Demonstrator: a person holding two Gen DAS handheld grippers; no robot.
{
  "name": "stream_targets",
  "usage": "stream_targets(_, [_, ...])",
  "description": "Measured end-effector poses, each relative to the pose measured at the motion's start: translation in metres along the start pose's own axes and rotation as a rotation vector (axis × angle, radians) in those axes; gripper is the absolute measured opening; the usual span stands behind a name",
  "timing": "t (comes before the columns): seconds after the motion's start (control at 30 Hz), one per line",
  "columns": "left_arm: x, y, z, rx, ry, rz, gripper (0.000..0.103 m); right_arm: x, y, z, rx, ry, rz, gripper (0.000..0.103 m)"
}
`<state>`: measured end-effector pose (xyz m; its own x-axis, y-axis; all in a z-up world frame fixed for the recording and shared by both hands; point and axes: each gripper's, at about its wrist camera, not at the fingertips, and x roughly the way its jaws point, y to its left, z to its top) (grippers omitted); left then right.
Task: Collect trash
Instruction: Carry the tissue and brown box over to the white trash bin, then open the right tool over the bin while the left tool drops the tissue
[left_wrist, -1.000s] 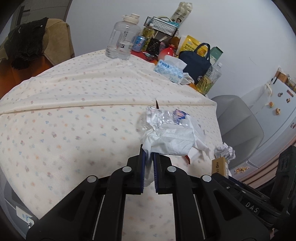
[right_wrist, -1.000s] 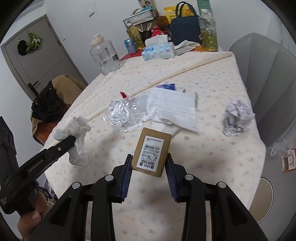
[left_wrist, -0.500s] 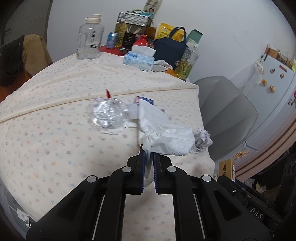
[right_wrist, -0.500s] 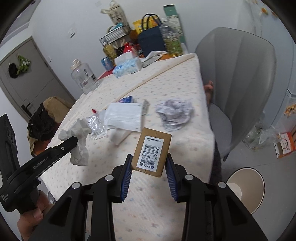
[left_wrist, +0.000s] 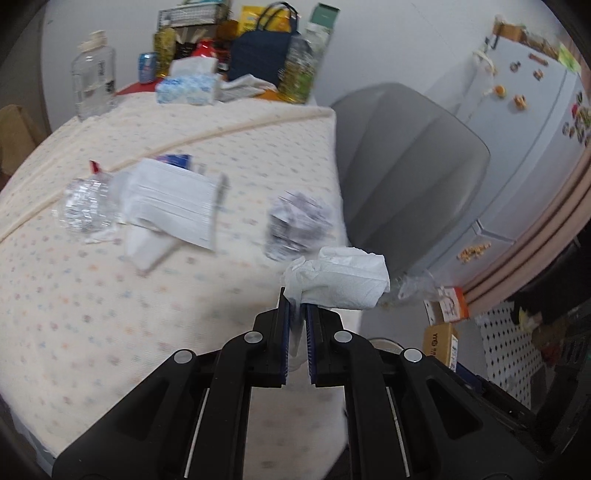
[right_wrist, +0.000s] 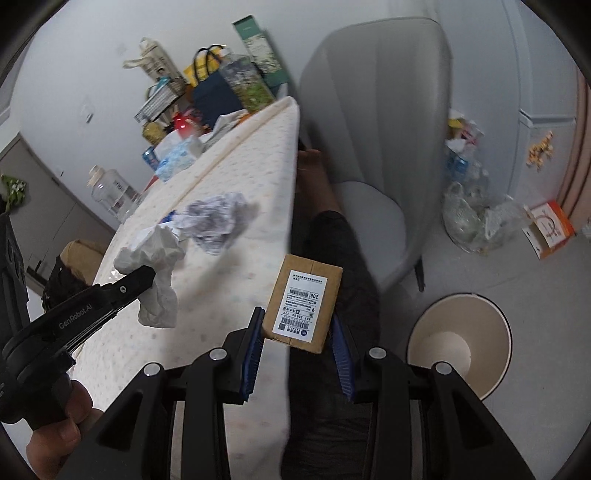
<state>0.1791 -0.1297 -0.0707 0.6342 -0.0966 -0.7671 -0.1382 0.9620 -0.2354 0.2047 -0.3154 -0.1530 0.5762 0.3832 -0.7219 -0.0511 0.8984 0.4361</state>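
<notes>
1. Left gripper (left_wrist: 295, 314): jaws clenched on a crumpled white tissue (left_wrist: 338, 282), which hangs clear of the table (left_wrist: 110, 332), out near its edge. The right wrist view shows the same tissue pinched at the left jaw tips.
2. Right gripper (right_wrist: 297, 345): jaws grasping a small cardboard box (right_wrist: 304, 302) with a white label facing the camera. The box is off the table, over the floor beside a dark trouser leg.
3. Bin (right_wrist: 460, 343): round, pale, on the floor just right of the box in the right wrist view. The part of its inside that shows holds nothing.
4. Judgement: two pieces are picked up and in transit; neither is dropped yet.
5. Left on the table: a crumpled paper ball (left_wrist: 299, 225) near the edge, a flattened white paper pack (left_wrist: 173, 205), a crushed clear plastic bottle (left_wrist: 86, 205).
6. Judgement: early to middle of the task. Bottles, bag and tissue box at the far end look like belongings, not trash.
</notes>
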Motion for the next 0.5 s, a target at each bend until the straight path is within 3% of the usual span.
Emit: stream_targets(0.5, [0.099, -0.098, -0.046, 0.113, 0.203, -0.069, 0.009, 0.012, -0.123, -0.026, 0.189, 0.038, -0.113, 0.035])
